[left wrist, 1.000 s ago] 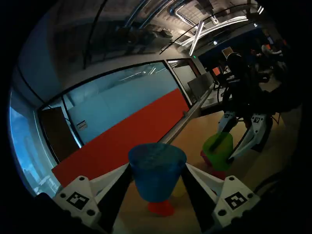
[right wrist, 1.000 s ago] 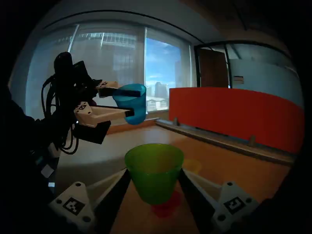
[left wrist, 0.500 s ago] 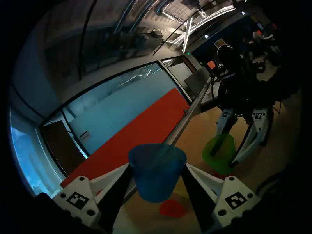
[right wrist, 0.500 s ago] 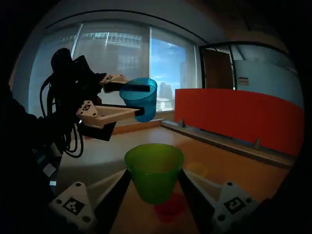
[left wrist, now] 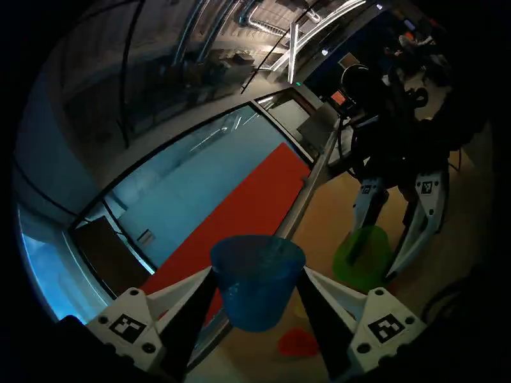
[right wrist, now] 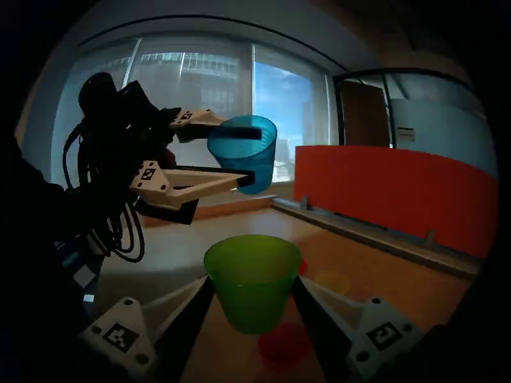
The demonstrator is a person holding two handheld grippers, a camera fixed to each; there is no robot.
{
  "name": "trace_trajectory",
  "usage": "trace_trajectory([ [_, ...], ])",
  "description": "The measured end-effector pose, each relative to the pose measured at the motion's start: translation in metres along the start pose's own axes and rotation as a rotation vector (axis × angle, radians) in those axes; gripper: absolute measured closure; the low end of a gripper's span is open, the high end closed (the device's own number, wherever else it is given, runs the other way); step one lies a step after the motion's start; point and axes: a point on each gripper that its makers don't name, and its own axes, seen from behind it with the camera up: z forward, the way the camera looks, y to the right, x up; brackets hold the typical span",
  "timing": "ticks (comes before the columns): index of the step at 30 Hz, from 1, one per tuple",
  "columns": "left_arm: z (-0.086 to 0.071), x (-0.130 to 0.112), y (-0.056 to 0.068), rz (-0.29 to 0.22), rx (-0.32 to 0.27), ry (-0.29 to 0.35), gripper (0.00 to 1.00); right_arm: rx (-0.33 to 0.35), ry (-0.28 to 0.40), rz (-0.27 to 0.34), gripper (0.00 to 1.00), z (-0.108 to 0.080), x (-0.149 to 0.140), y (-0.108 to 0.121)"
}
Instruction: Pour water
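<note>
My left gripper (left wrist: pixel 255 290) is shut on a blue cup (left wrist: pixel 257 281), held up in the air and tilted. In the right gripper view the same blue cup (right wrist: pixel 245 153) hangs above and slightly left of the green one, leaning toward it, with the left gripper (right wrist: pixel 246 157) gripping its sides. My right gripper (right wrist: pixel 253 290) is shut on a green cup (right wrist: pixel 253 281), upright over the wooden table (right wrist: pixel 377 268). The left gripper view shows that green cup (left wrist: pixel 363 255) farther off between the right gripper's fingers (left wrist: pixel 415 223).
A red disc (right wrist: pixel 284 341) and a yellow disc (right wrist: pixel 332 281) lie on the table below the cups. A red panel (right wrist: pixel 396 185) and a rail run along the table's far side. A person's dark arm and cables (right wrist: pixel 108 191) are at the left.
The blue cup has risen and moved closer over the green cup, tilting more. The green cup has stayed about where it was.
</note>
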Motion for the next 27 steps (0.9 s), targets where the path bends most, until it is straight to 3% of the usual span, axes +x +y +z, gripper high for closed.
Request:
trace_trajectory([
  [14, 0.008, 0.009, -0.005, 0.110, 0.003, 0.007, 0.16, 0.019, 0.001, -0.001, 0.14, 0.012, -0.001, -0.002],
  [27, 0.012, 0.020, -0.009, 0.181, 0.013, 0.019, 0.16, 0.026, 0.009, -0.004, 0.14, 0.014, 0.003, -0.002],
])
